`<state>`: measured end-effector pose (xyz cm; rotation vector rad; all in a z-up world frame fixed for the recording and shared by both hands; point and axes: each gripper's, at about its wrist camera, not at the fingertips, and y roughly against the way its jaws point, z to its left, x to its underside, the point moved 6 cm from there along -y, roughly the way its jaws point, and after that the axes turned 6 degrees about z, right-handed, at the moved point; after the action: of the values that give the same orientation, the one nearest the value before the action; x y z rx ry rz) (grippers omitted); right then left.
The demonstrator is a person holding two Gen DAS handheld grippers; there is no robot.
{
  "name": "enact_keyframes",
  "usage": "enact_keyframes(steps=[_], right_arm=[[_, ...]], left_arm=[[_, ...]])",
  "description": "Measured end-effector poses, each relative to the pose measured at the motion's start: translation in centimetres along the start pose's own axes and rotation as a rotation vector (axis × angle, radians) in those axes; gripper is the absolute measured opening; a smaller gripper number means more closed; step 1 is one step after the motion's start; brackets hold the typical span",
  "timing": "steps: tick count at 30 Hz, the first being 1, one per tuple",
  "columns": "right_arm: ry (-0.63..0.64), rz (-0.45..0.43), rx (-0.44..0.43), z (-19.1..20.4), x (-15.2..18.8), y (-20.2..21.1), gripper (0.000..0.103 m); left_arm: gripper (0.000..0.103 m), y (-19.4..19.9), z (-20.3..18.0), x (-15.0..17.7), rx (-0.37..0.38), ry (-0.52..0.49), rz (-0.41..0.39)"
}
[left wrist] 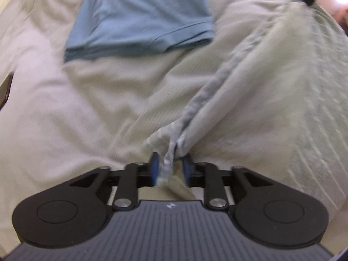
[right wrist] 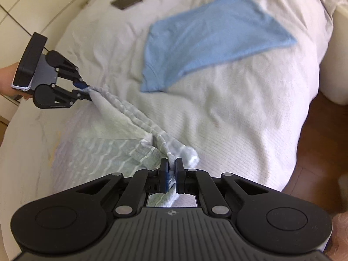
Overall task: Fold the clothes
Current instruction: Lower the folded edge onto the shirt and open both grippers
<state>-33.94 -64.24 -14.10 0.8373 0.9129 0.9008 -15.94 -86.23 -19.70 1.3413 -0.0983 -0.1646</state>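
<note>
Striped garment between both clamped grippers

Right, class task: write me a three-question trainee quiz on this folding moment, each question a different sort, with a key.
1. True or false: both the left gripper and the right gripper are shut on the striped garment.
2. Multiple choice: the blue shirt is A) held by a gripper, B) lying folded on the bed cover, C) hanging off the bed.
3. Fill in: the dark flat object lies on the ____.

Key: 1 true; 2 B; 3 bed cover.
</note>
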Motion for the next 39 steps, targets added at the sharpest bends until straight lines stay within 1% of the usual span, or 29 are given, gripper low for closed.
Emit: enact_keyframes(steps=[2, 4, 5, 8, 10, 12, 14, 17, 19, 20, 21, 22, 23, 25, 27, 30, 32, 35, 37, 39], right_arm=[[-0.029, -0.012, 0.025, -1.0, 0.0, 0.1, 0.007], [-0.059, -0.036, 0.049, -1.9, 0.0, 0.7, 0.015], [-0.047, -0.039, 0.048, -1.5, 0.3, 0.9, 0.02], [-0.011, -0.049, 0.044, -0.4, 0.9, 1.7, 0.02], [0.012, -0.056, 0.041, 0.3, 1.4, 2.2, 0.02], [0.036, -0.062, 0.038, 1.0, 1.9, 2.7, 0.02], [0.066, -0.054, 0.016, 2.3, 2.2, 2.4, 0.02], [0.074, -0.06, 0.022, 2.1, 1.9, 2.5, 0.02], [0.08, -0.064, 0.026, 1.9, 1.7, 2.5, 0.019], [0.082, -0.066, 0.028, 1.8, 1.6, 2.5, 0.014], [0.085, -0.068, 0.03, 1.7, 1.5, 2.5, 0.013], [0.088, -0.07, 0.031, 1.7, 1.4, 2.5, 0.014], [0.09, -0.072, 0.033, 1.6, 1.3, 2.5, 0.018], [0.096, -0.076, 0.037, 1.4, 1.1, 2.6, 0.018], [0.101, -0.081, 0.041, 1.3, 0.9, 2.6, 0.019], [0.109, -0.087, 0.047, 1.1, 0.7, 2.6, 0.019], [0.117, -0.086, 0.047, 1.1, 0.6, 2.6, 0.018], [0.169, -0.017, 0.016, 2.8, 2.8, 1.0, 0.018], [0.177, 0.019, 0.005, 3.3, 3.2, -0.2, 0.018], [0.169, 0.033, 0.006, 3.2, 2.6, -1.1, 0.018]], left_arm=[[0.024, 0.2, 0.3, 0.5, -0.018, 0.029, 0.002], [0.024, 0.9, 0.5, 1.2, -0.05, 0.041, 0.009], [0.024, 1.4, 0.5, 1.5, -0.067, 0.053, 0.008], [0.024, 3.3, 0.2, 2.2, -0.116, 0.116, -0.02], [0.023, 4.7, -0.6, 2.5, -0.131, 0.181, -0.059], [0.023, 5.7, -2.1, 2.1, -0.078, 0.246, -0.117], [0.023, 5.6, -4.6, 1.3, -0.022, 0.239, -0.149], [0.023, 4.3, -7.0, 0.0, 0.017, 0.222, -0.155], [0.023, 3.1, -7.1, -0.6, 0.014, 0.244, -0.147], [0.023, 2.4, -6.6, -0.7, 0.007, 0.262, -0.146], [0.024, 2.1, -6.0, -0.7, -0.003, 0.285, -0.147], [0.024, 2.0, -5.4, -0.5, -0.016, 0.308, -0.147], [0.024, 2.1, -4.8, -0.2, -0.032, 0.33, -0.146], [0.024, 2.7, -3.9, 0.6, -0.068, 0.367, -0.14], [0.024, 3.9, -3.4, 1.6, -0.087, 0.403, -0.148], [0.024, 5.6, -4.3, 2.9, -0.068, 0.467, -0.175], [0.024, 5.9, -5.6, 3.2, -0.049, 0.495, -0.183], [0.024, 5.0, -7.4, 3.0, -0.021, 0.521, -0.178], [0.022, 4.0, -8.0, 2.5, -0.015, 0.527, -0.18], [0.023, 3.1, -7.7, 2.0, -0.009, 0.541, -0.179]])
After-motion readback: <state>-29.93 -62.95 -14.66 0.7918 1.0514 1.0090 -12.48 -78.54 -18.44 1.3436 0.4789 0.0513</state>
